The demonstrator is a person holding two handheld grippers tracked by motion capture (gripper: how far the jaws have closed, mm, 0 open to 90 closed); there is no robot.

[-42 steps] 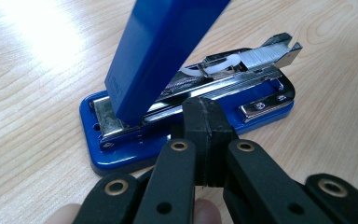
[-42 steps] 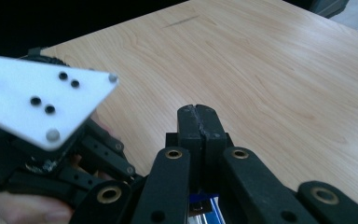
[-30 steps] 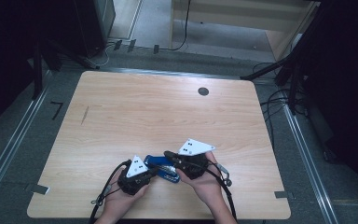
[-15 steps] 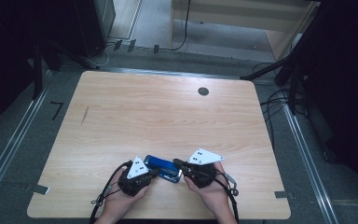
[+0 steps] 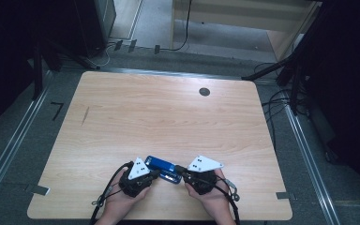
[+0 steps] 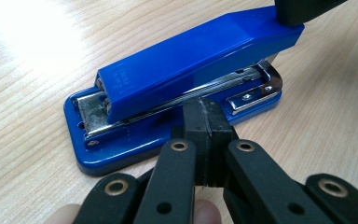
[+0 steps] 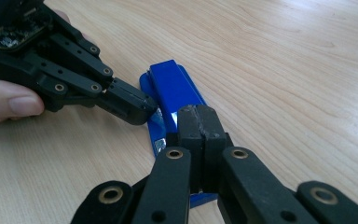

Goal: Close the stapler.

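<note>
A blue stapler [image 5: 161,166] lies flat on the wooden table [image 5: 168,117] near its front edge, with its metal magazine showing along the side [image 6: 177,100]. My left gripper [image 5: 155,173] is shut, pads together with nothing between them, its tip [image 6: 207,116] against the stapler's side. My right gripper [image 5: 180,169] is also shut on nothing. Its tip [image 7: 198,122] rests on the rear end of the stapler's blue top [image 7: 172,86]. In the right gripper view the left gripper [image 7: 137,108] touches the stapler from the left.
A dark round grommet [image 5: 204,92] sits in the table near the back edge. Behind the table stands a wooden cabinet [image 5: 234,23], with cables on the floor [image 5: 281,101] to the right. The person's hands [image 5: 122,201] hold both grippers at the front edge.
My right gripper has drawn back a little toward the front right, its tip still at the stapler's rear end. The stapler and the left gripper have barely moved.
</note>
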